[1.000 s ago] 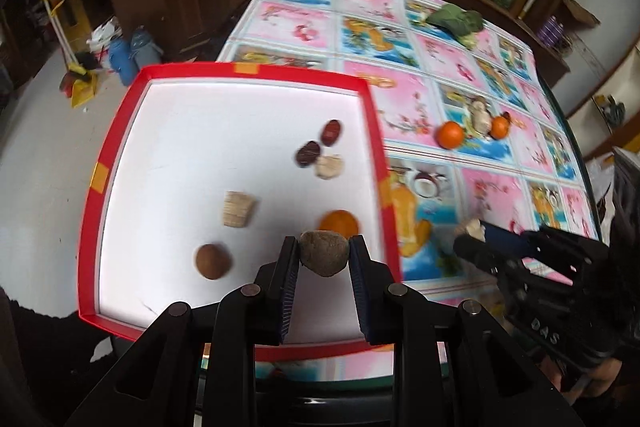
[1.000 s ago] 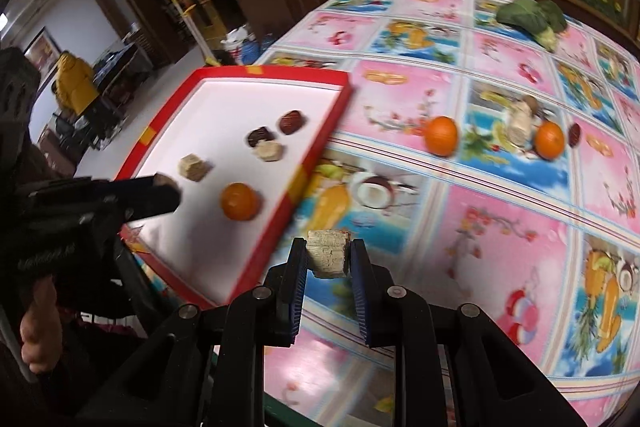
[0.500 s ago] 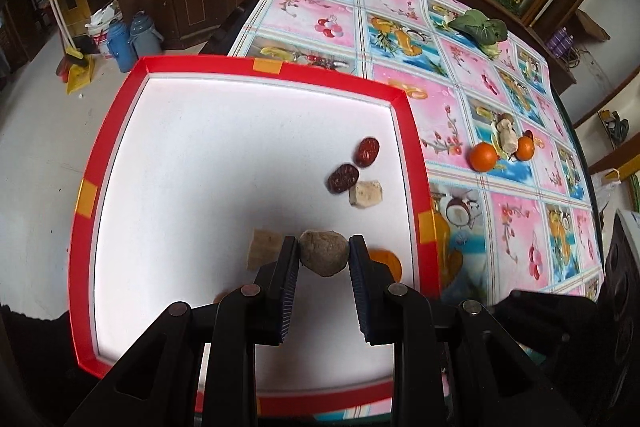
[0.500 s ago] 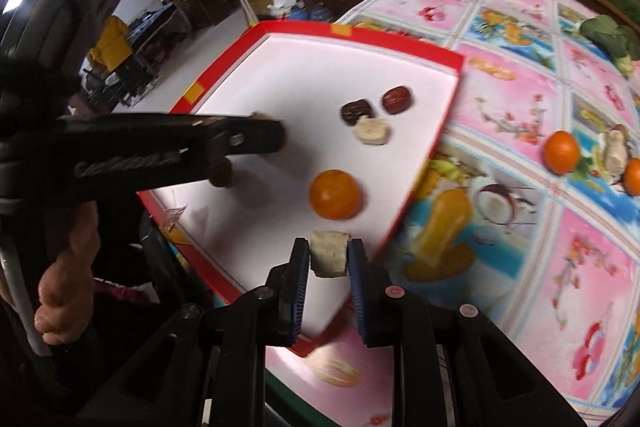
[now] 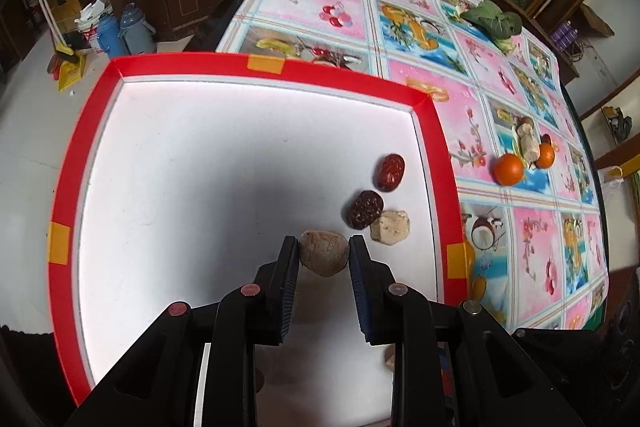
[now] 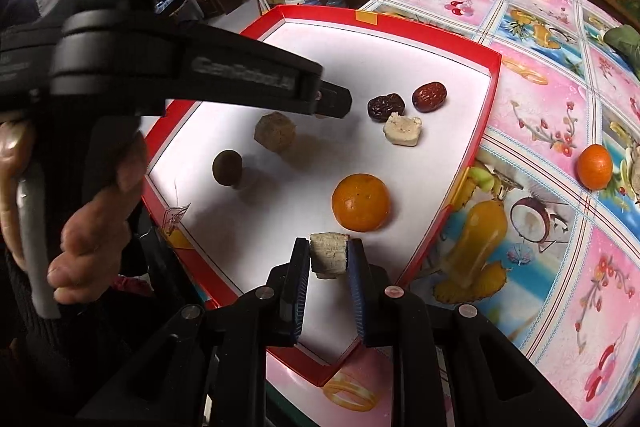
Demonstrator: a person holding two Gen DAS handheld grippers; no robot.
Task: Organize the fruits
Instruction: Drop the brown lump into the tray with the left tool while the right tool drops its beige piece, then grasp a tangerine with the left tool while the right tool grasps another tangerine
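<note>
My left gripper (image 5: 324, 247) is shut on a brown-grey lumpy fruit (image 5: 324, 258) and hangs low over the right half of the white, red-rimmed tray (image 5: 180, 65). Beside it in the tray lie a red date (image 5: 390, 171), a dark date (image 5: 365, 209) and a beige piece (image 5: 390, 227). My right gripper (image 6: 328, 247) is shut on a pale beige chunk (image 6: 328, 255) above the tray's (image 6: 420, 27) near corner, just short of an orange (image 6: 360, 202). In the right wrist view the left gripper (image 6: 334, 105) reaches in from the left, and its finger hides the fruit it holds.
The tray also holds a tan cube (image 6: 275, 131) and a brown round fruit (image 6: 227, 167). On the patterned tablecloth lie two oranges (image 5: 508, 169) (image 5: 546, 155), a pale mushroom-like piece (image 5: 526, 139) and a green leafy vegetable (image 5: 490, 21). A hand (image 6: 80, 211) grips the left tool's handle.
The left gripper has gone deeper and lower over the tray with its fruit. The right gripper has carried its chunk from above the tablecloth to above the tray's near corner.
</note>
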